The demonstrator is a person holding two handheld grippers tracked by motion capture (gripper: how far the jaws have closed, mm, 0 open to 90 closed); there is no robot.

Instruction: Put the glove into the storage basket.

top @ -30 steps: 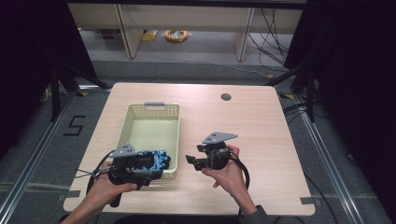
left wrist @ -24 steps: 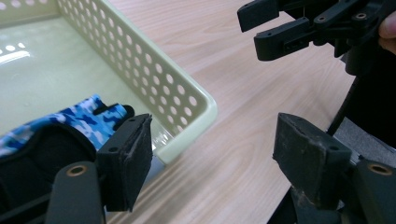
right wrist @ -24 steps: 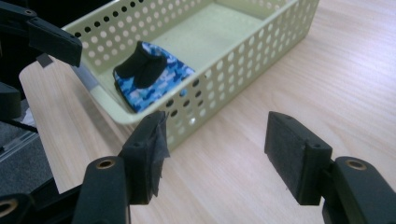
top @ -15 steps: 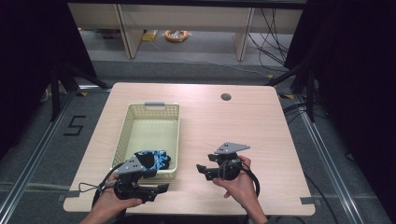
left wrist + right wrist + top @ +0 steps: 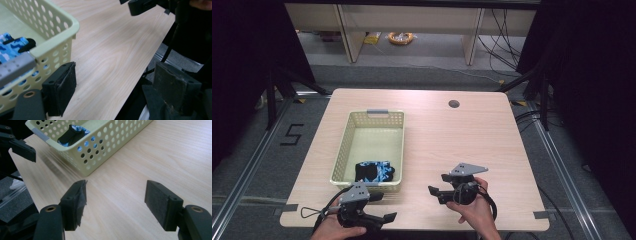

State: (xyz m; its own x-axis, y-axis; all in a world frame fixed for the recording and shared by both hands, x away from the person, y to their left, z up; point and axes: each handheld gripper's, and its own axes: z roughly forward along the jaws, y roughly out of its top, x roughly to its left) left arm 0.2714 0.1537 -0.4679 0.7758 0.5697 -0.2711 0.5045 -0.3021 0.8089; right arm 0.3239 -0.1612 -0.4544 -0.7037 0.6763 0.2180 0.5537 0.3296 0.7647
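A pale yellow perforated basket (image 5: 343,150) stands on the left half of the wooden table. A blue camouflage and black cloth item (image 5: 374,171) lies at its near end, also seen in the left gripper view (image 5: 10,47) and the right gripper view (image 5: 71,133). My left gripper (image 5: 384,207) sits at the table's front edge just before the basket, open, jaws just having widened, nothing between them (image 5: 112,87). My right gripper (image 5: 437,184) hovers to the basket's right, also open and just widened, with bare wood between its pads (image 5: 116,200).
The table (image 5: 462,140) has a small round cable hole (image 5: 454,104) at the back right. The basket's near corner (image 5: 53,43) is close beside my left jaw. Metal floor rails run along both sides, and shelving legs stand behind the table.
Both hands have drawn back toward the table's near edge and sunk. The left gripper has left the spot over the basket's near end, and the cloth stays in the basket.
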